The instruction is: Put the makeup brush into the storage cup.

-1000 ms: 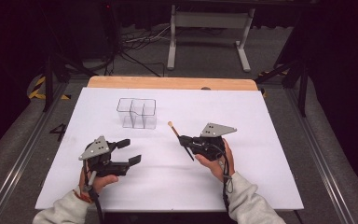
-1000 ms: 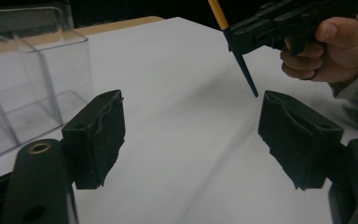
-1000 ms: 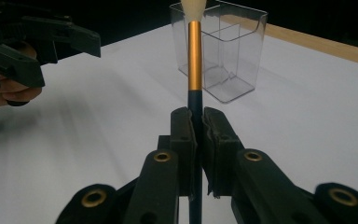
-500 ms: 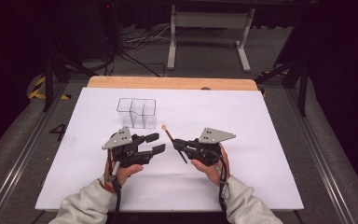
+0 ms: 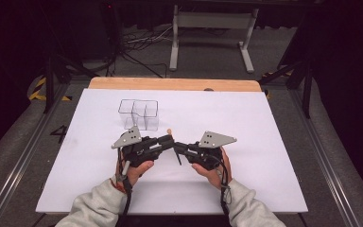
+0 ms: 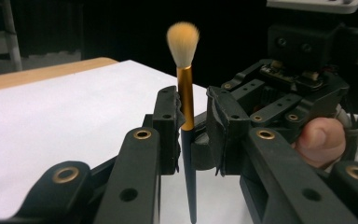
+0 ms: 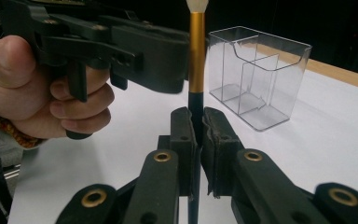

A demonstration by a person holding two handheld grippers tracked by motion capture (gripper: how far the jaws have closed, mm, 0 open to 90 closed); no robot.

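Brush [image 6: 186,100]: upright above the worktop [image 5: 264,123] middle, nearer the near edge.
Right tongs [image 7: 196,122]: clamped on the black handle.
Left tongs [image 6: 193,112]: just been closing around the gold ferrule; contact unclear.
Organizer [image 5: 139,114]: clear, toward far edge.

makeup brush [image 6: 188,100], upright (gold ferrule), off table

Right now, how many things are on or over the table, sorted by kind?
Makeup brush: 1
Clear divided organiser: 1
Handheld grippers: 2, left gripper and right gripper
White table cover: 1
Total: 5
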